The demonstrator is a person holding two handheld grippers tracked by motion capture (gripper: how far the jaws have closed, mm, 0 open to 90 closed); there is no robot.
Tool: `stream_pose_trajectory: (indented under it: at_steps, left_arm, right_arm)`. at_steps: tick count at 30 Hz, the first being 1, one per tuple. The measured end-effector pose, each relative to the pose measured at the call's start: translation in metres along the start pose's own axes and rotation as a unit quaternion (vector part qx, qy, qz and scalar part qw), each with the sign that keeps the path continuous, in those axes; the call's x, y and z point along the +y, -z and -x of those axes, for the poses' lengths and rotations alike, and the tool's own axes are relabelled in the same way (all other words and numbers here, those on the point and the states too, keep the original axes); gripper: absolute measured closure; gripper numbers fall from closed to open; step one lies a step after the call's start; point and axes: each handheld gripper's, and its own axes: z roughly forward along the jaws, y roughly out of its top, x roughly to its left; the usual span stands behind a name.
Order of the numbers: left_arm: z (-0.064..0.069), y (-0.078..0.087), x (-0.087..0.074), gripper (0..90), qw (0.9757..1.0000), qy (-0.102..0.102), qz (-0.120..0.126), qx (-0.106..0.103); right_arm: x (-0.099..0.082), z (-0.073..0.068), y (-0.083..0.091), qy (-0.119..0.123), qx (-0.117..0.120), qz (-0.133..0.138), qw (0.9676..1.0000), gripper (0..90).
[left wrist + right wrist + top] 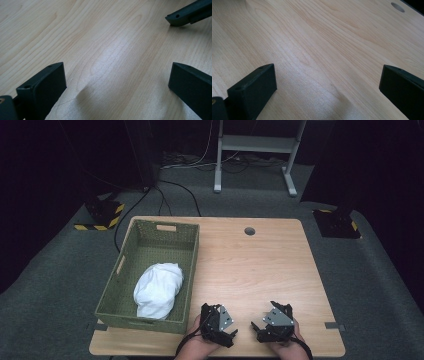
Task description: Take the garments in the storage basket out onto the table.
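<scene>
A green woven basket (194, 270) stands on the left part of the wooden table (250, 270), with a bundled white cloth (158, 289) lying inside it. Near the front edge, two hands hold my grippers side by side. The left gripper (219, 321) sits just right of the basket's near corner. Its jaws stand wide apart in the left gripper view (117, 72), with bare wood between them. The right gripper (273, 321) is a short way to its right, also open (328, 72) over bare wood. One of its jaw tips (185, 13) shows at the top right of the left gripper view.
A round cable hole (249, 231) (397, 7) sits near the table's far edge. On the carpet beyond are a white desk frame (255, 150), loose cables (175, 190) and black-and-yellow striped blocks (102, 215) (337, 222).
</scene>
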Motion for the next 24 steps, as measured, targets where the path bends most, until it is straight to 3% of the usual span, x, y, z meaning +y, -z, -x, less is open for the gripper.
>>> stream_pose_trajectory:
  at_steps: [7,17,24]
  left_arm:
    - [-0.0008,-0.0006,0.0003,1.4,1.0,0.0,-0.002,-0.009]
    - [-0.0003,0.0014,-0.0009,1.7,0.9996,-0.016,0.009,-0.021]
    - [-0.0038,0.0062,-0.001,0.7,0.9995,-0.004,0.01,-0.03]
  right_arm:
    - [-0.0012,0.0033,0.0022,-0.013,0.011,0.013,0.9998,0.6]
    - [-0.0006,0.0022,0.0012,-0.005,0.016,0.007,0.9998,0.7]
    - [-0.0003,0.0007,0.0005,0.002,0.018,0.004,0.9998,0.7]
